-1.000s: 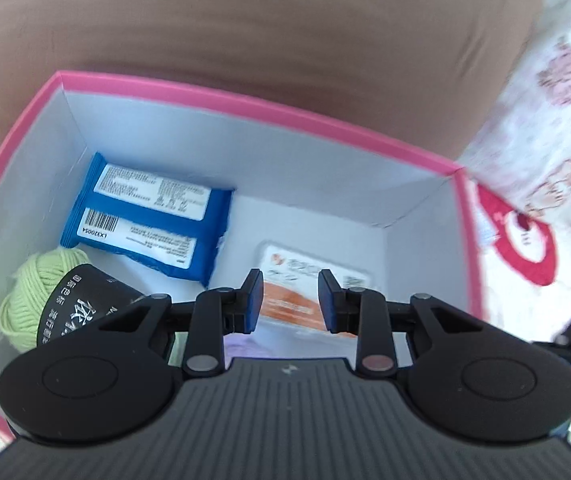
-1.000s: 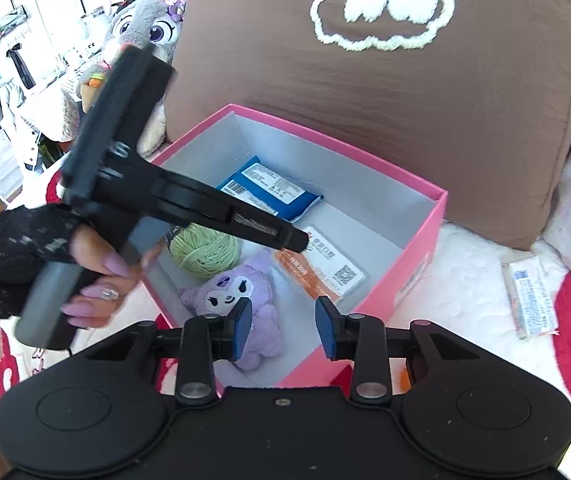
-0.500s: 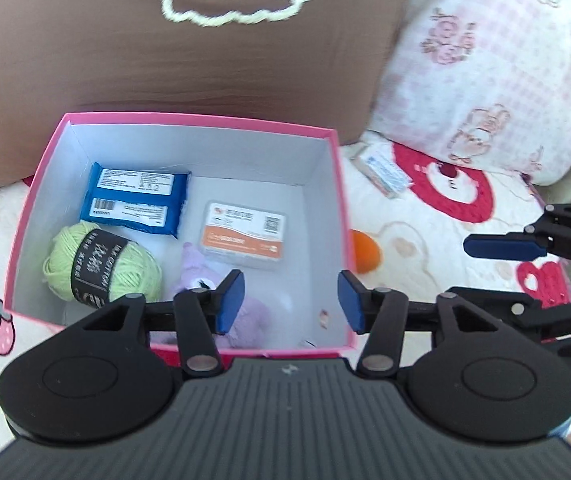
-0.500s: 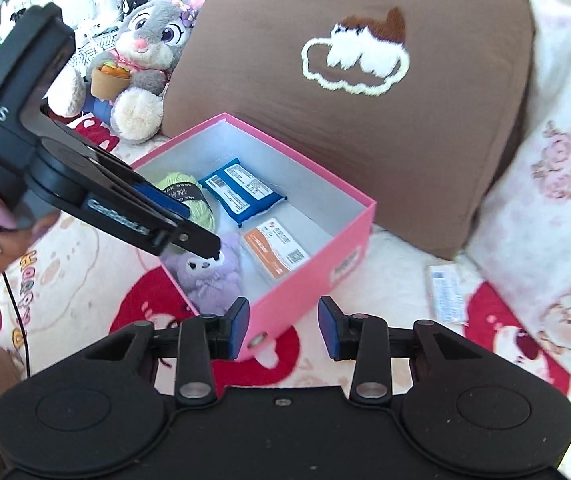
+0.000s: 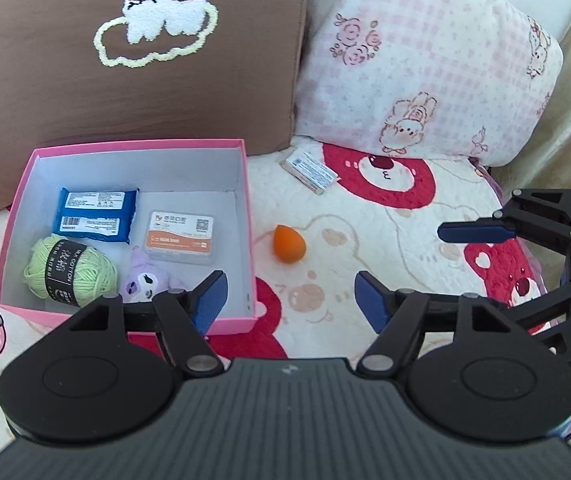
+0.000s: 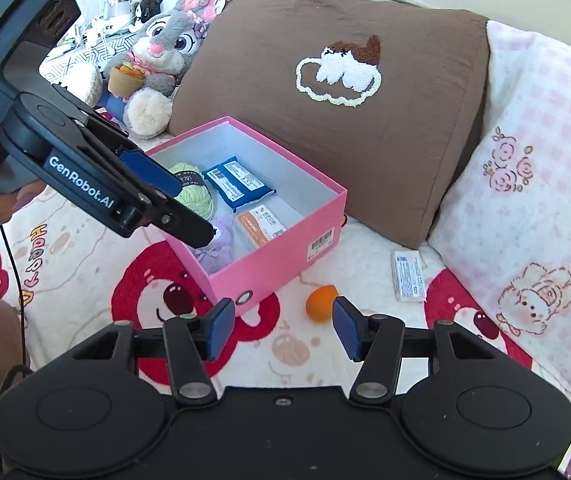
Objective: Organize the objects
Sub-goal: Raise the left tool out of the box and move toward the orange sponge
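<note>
Sponge (image 5: 288,245) on blanket (image 5: 365,264), right of box (image 5: 245,216)

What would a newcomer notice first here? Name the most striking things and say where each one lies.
The open pink box on the bear-print blanket draws the eye first, holding a green yarn ball, a blue packet, an orange-labelled case and a purple plush. Just outside it on the blanket lies an orange egg-shaped sponge, with a small white packet further back by the pink pillow. Behind the box leans a big brown cushion.
</note>
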The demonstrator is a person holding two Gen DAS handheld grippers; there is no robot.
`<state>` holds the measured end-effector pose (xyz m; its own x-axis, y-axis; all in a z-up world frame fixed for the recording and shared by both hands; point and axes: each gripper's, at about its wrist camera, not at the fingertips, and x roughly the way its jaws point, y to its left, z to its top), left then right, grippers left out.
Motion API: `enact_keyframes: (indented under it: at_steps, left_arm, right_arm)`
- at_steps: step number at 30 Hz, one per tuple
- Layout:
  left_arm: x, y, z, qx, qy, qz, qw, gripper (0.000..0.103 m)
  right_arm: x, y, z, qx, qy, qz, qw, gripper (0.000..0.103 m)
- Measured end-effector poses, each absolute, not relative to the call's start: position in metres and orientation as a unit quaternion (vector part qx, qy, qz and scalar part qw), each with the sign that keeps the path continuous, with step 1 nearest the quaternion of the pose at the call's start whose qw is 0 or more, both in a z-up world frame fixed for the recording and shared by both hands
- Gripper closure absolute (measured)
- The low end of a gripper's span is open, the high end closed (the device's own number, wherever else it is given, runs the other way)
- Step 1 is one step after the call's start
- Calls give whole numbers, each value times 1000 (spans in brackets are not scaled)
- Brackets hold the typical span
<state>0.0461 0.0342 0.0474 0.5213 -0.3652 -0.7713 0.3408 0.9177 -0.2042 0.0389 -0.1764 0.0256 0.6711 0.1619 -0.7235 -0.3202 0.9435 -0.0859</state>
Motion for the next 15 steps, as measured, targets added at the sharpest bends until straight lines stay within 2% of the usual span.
enact_keyframes:
  at_steps: [6,11,15]
  left_arm:
    - [43,16,43,-31,462,-202,863,24]
    - [49,-4,39,-25,466,-194,863,12]
    - [59,-23,35,-14,459,-197,866,6]
  right_arm:
    - [29,-190,28,-109,368,135,914,29]
    - [26,-198,20,-107,348,132,922,20]
    - [25,-205,4,-116,323,136,929,19]
